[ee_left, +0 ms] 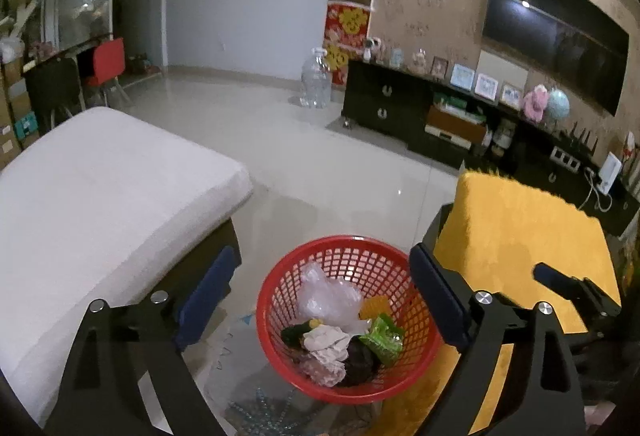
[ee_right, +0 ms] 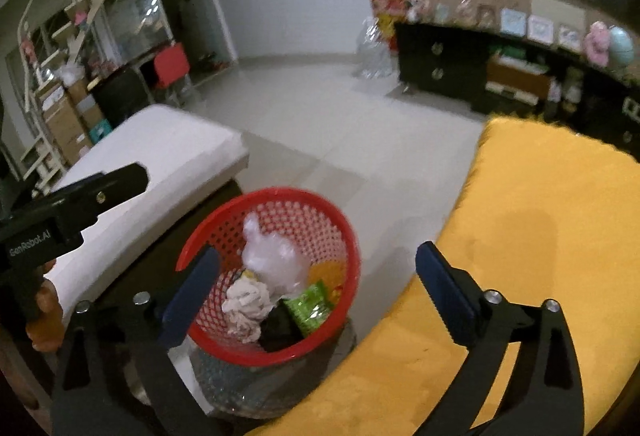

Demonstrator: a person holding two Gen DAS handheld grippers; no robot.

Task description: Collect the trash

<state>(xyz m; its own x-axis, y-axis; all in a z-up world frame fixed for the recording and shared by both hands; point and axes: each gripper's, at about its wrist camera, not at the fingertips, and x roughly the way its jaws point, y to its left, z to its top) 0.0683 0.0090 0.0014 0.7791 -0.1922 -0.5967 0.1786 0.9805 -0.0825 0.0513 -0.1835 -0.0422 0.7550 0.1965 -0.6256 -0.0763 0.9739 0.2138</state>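
Note:
A red mesh basket (ee_left: 360, 260) stands on a small glass table (ee_left: 256, 408) between two seats. In it lie a clear plastic bag (ee_left: 328, 292), crumpled white paper (ee_left: 324, 340), a green wrapper (ee_left: 382, 340) and a dark scrap. My left gripper (ee_left: 320, 296) hovers above the basket, open, with nothing between its blue pads. The right wrist view shows the same basket (ee_right: 320, 228), plastic bag (ee_right: 272, 256) and green wrapper (ee_right: 310, 306). My right gripper (ee_right: 320, 292) is open and empty over the basket's near rim. The left gripper's black body (ee_right: 100, 192) shows at the left.
A white cushioned seat (ee_left: 100, 204) lies left of the basket and a yellow cushioned seat (ee_left: 520, 236) right of it. Pale tiled floor (ee_left: 320, 164) stretches beyond, with a large water bottle (ee_left: 316, 80) and a long black TV cabinet (ee_left: 384, 104) at the far wall.

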